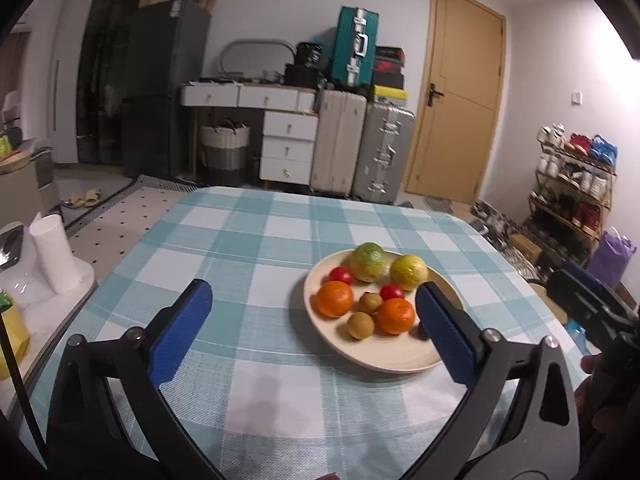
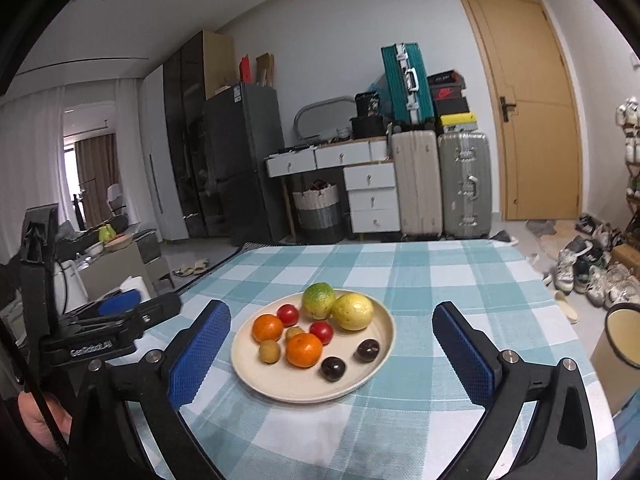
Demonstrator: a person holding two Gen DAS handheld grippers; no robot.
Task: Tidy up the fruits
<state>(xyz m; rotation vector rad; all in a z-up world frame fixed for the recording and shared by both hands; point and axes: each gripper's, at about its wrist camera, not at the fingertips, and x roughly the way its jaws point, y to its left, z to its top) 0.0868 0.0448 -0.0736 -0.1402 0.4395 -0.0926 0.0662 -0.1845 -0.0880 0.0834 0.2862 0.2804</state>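
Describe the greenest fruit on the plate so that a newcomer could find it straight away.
Start at the checked blue-and-white tablecloth and find the cream plate of fruit on it. At the plate's far edge, towards the suitcases, sit the two biggest fruits side by side. The green fruit is the left one; its neighbour is yellow.

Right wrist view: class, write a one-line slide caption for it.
Open right gripper faces a cream plate of oranges, tomatoes, two dark plums and more on a checked tablecloth.
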